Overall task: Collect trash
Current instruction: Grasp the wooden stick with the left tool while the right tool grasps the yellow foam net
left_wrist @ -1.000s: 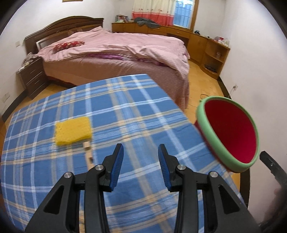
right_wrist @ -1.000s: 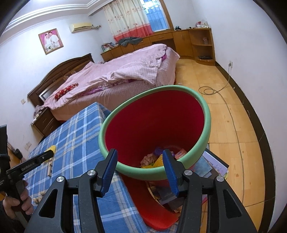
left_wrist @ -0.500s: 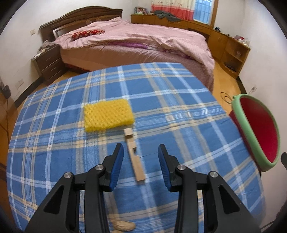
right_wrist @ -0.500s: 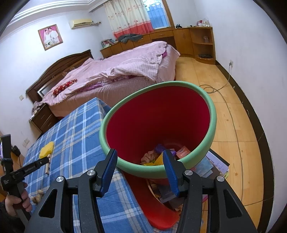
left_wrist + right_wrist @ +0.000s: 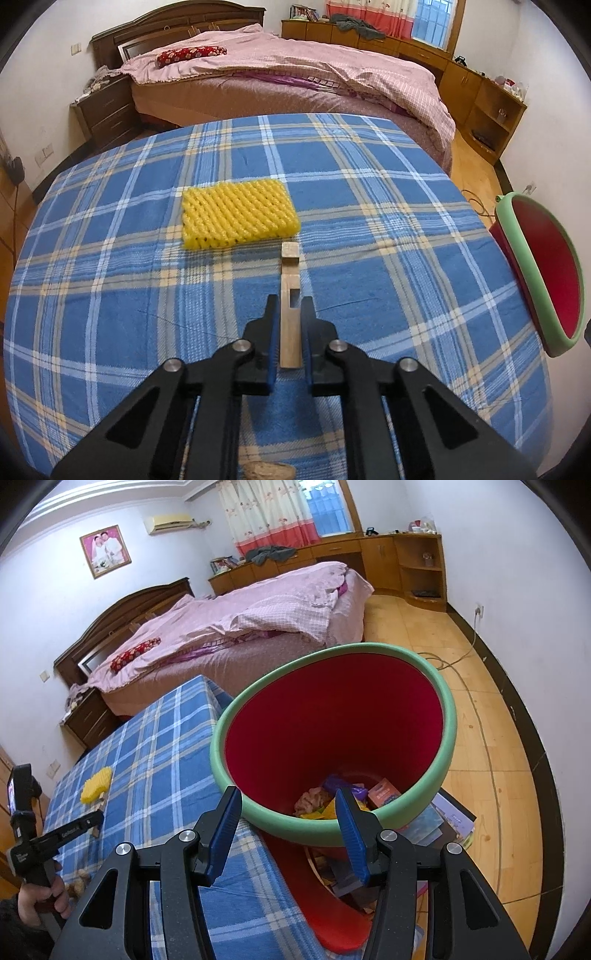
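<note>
Left gripper (image 5: 289, 310) just closed on thin notched pale wooden strip (image 5: 290, 291), flat on blue plaid-clothed surface (image 5: 369, 258), just beside yellow foam mesh pad (image 5: 238, 216). Right gripper (image 5: 288, 808) abt half open, jaws astride near rim of red bin w/ green rim (image 5: 448, 738) (rubbish inside), pads not visibly touching.

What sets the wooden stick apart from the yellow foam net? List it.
The wooden stick is narrow, pale brown and notched; the yellow foam net is wide, bright and meshed. The left gripper is shut on the stick; the net lies free. Both rest on the checked tablecloth.
</note>
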